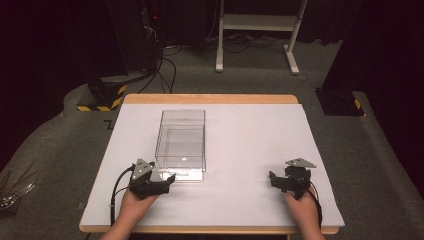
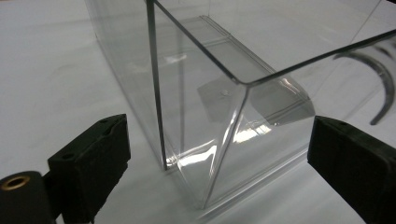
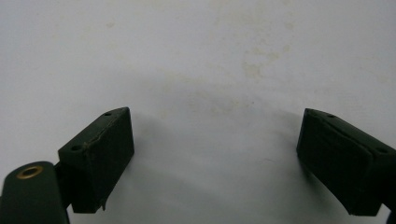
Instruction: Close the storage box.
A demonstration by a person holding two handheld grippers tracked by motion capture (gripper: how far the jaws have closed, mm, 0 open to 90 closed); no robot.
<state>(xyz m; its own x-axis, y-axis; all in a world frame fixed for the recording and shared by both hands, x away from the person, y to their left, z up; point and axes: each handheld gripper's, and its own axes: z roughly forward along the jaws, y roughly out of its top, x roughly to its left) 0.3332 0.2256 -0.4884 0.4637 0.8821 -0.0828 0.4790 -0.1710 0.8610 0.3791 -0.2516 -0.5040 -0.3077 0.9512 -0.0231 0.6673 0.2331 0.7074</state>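
A clear plastic box [image 1: 181,142] stands open-topped on the white mat [image 1: 250,145], left of centre. My left gripper [image 1: 167,181] lies at the box's near left corner, held by a hand. In the left gripper view that corner [image 2: 201,107] stands just ahead between the wide-apart jaws, and neither pad [image 2: 100,149] touches it; the left gripper [image 2: 219,140] is open. My right gripper [image 1: 274,179] rests near the front right of the mat, well away from the box. In the right gripper view the right gripper [image 3: 217,140] is open over bare mat.
The mat covers a wooden table [image 1: 210,98]. Behind the table, a white frame stand [image 1: 257,30] and cables sit on the grey floor. A black post with a yellow-black striped base [image 1: 102,97] stands at the back left. Thin tools [image 1: 12,192] lie on the floor at far left.
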